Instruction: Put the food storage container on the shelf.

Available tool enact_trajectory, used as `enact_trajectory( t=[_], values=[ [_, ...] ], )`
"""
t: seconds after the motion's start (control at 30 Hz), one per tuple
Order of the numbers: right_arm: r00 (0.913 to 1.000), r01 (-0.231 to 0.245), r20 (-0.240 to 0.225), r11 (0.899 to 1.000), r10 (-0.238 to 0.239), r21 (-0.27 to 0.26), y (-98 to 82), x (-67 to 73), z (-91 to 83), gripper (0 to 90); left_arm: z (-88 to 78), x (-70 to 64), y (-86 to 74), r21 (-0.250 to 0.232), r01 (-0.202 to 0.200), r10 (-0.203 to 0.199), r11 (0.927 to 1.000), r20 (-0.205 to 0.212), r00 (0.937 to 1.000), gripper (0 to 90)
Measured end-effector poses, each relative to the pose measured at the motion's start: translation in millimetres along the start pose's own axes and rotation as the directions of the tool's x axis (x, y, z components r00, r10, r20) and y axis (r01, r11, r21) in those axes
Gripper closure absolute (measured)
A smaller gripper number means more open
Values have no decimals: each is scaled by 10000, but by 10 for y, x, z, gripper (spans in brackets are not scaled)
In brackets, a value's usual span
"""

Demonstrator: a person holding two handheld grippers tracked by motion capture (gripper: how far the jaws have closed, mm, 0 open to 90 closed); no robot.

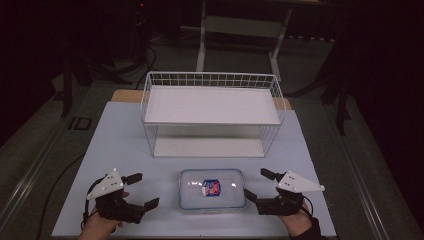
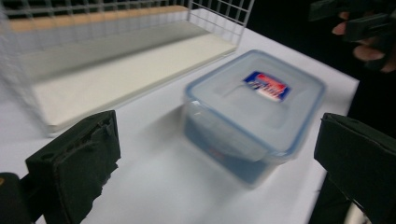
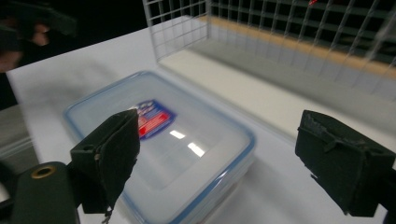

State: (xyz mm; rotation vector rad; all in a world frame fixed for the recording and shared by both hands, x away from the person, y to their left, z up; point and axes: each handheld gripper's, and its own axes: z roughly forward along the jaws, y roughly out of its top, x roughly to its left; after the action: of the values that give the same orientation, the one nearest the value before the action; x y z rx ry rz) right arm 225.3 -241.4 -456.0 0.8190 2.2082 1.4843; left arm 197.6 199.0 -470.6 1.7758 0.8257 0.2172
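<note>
My left tool (image 1: 141,191) and right tool (image 1: 256,185) are both released, jaws spread wide, gripping nothing and standing clear on either side of the container (image 1: 212,189). The container is clear plastic with a blue-rimmed lid and red-blue label, resting flat on the desk (image 1: 125,130) before the wire rack (image 1: 211,100)

The lidded container (image 1: 212,195) sits on the table (image 1: 120,145), before the wire rack (image 1: 211,112). The left gripper (image 1: 142,190) flanks its left, the right gripper (image 1: 256,184) its right.
</note>
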Motion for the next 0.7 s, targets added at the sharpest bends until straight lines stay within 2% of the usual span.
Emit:
enact_trajectory(
  t=[0.03,0.13,0.2,0.23,0.3,0.37,0.4,0.43,0.47,0.5,0.53,0.57,0.6,0.67,0.7],
  values=[
    [9996,275,20,9996,-275,-4,47,49,-20,162,23,-24,31,-10,29,-28,10000,119,9999,0],
    [9994,-196,-279,9998,195,-8,85,37,-20,188,97,-73,114,211,297,-306,9993,446,9985,0],
    [9995,-291,-113,9995,290,-108,94,26,-25,188,146,-89,154,296,507,-523,9983,563,9970,0],
    [9997,-231,29,9997,231,-27,103,23,-27,187,169,-92,171,357,624,-649,9974,751,9951,0],
    [9996,-250,86,9995,252,-199,108,20,-36,185,220,-81,195,594,986,-1043,9934,1030,9892,0],
    [9986,-114,512,9999,108,114,120,32,-29,183,273,-57,200,802,1401,-1489,9869,1168,9819,0],
    [9984,-178,543,9995,163,268,120,40,-25,174,303,-39,196,883,1651,-1752,9823,1234,9768,0],
    [9986,-214,495,9992,197,337,117,43,-20,162,331,-20,190,1035,1845,-1966,9774,1230,9727,0],
    [9985,-222,506,9988,199,447,112,48,-12,145,368,2,179,1185,2068,-2192,9712,1033,9702,0],
    [9982,-252,563,9980,219,579,103,57,1,141,389,8,172,1297,2068,-2190,9698,886,9717,0],
    [9983,-276,520,9977,244,612,97,57,5,138,425,7,163,1562,1914,-2024,9690,577,9776,0],
    [9984,-380,442,9972,352,646,86,54,11,136,457,13,148,1741,1837,-1935,9675,410,9802,0],
    [9979,-453,490,9965,420,700,75,52,22,129,488,30,130,1868,1927,-2042,9633,443,9779,0],
    [9976,-576,428,9947,541,851,52,41,48,107,553,71,98,2132,2264,-2369,9504,243,9712,0],
    [9976,-576,428,9947,541,851,52,41,48,107,553,71,98,2132,2264,-2369,9504,243,9712,0]
  ],
)
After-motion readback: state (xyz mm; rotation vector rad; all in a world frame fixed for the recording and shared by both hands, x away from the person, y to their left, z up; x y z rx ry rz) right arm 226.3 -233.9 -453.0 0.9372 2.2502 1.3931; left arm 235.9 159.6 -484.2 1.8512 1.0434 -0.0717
